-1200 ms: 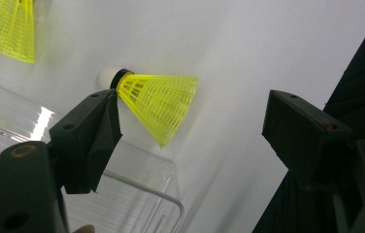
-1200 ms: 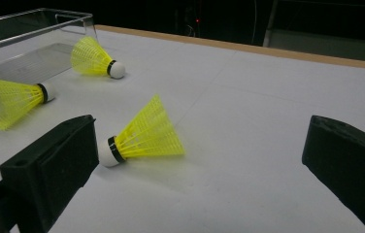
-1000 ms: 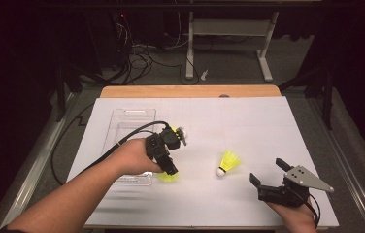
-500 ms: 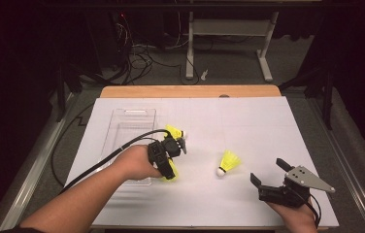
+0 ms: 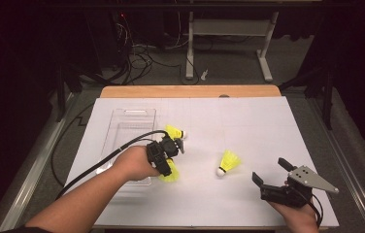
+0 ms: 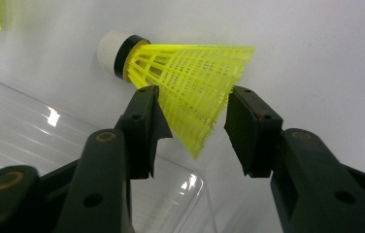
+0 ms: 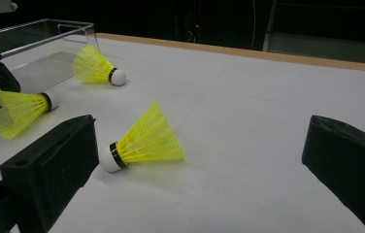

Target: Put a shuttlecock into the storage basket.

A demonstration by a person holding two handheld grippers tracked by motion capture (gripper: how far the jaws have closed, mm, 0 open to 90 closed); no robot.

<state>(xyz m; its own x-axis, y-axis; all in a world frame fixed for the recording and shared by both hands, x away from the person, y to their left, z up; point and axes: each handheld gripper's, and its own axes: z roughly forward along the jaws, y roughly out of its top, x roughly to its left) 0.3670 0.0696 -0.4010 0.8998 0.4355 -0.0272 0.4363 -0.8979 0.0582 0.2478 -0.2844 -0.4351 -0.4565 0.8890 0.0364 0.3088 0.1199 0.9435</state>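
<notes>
- Shuttlecock (image 6: 190, 92), yellow with a white cork and black band, sits between the jaws of the left gripper (image 6: 192, 128); its skirt lies in the gap, the left jaw against the mesh, the right jaw just beside it. The jaws stand narrow around the skirt; whether they press it cannot be told.
- In the high view this shuttlecock (image 5: 171, 175) shows below the left gripper (image 5: 167, 156), on the white table (image 5: 248, 121), at the right edge of the tray (image 5: 124, 119).
- Tray: clear plastic, rectangular, at the left of the table; no contents can be made out in it. Its corner shows under the left gripper's jaws in the left gripper view (image 6: 122, 194).
- Second shuttlecock (image 5: 175, 132) lies on its side just right of the tray, cork to the right.
- Third shuttlecock (image 5: 229, 162) lies mid-table, between the two grippers, cork toward the person; in the right gripper view (image 7: 141, 141) it lies just ahead of the left jaw.
- Left hand (image 5: 134, 164): forearm runs in from bottom left, gripper pointing down and to the right, cable trailing left across the tray.
- Right gripper (image 5: 273, 175): held at the lower right corner, jaws wide apart, holding nothing, aimed to the left, grey plate on top.
</notes>
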